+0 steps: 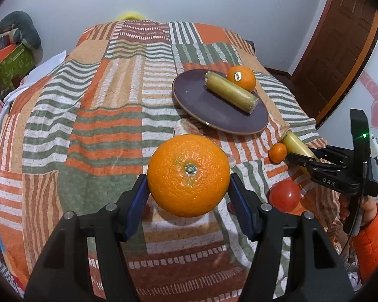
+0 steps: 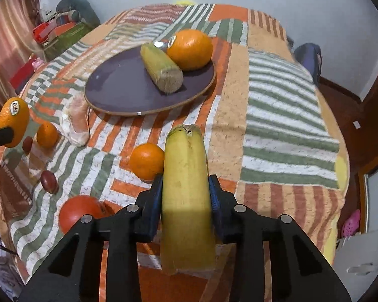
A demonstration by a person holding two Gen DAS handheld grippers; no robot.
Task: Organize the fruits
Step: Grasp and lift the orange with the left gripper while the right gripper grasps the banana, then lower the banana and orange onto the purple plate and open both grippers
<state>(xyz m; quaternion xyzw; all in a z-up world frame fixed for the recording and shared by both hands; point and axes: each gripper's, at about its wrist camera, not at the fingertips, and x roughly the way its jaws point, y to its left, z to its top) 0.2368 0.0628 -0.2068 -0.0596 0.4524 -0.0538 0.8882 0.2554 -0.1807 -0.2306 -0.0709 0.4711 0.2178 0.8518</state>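
While clamped between the blue pads of the left tongs, lifted clear of the striped orange, green and white patchwork cloth over the counter: large round navel orange, stem end toward the camera, shadow on the cloth beneath. Seen from the right wrist as the same orange with a Dole sticker, at the far left edge. Gripped lengthwise in the right tongs: short yellow-green cane piece, cut end pointing away, also off the cloth. Farther back on the cloth, round dark purple plate carrying a second yellow-green cane segment and a stickered orange, touching each other. Just beside the plate's near-left rim, pale peeled fruit. Near that, small mandarin and two dark red oval fruits. Just left of the held cane piece, another small mandarin; below it, smooth red tomato-like fruit, partly hidden by the right tongs' frame.
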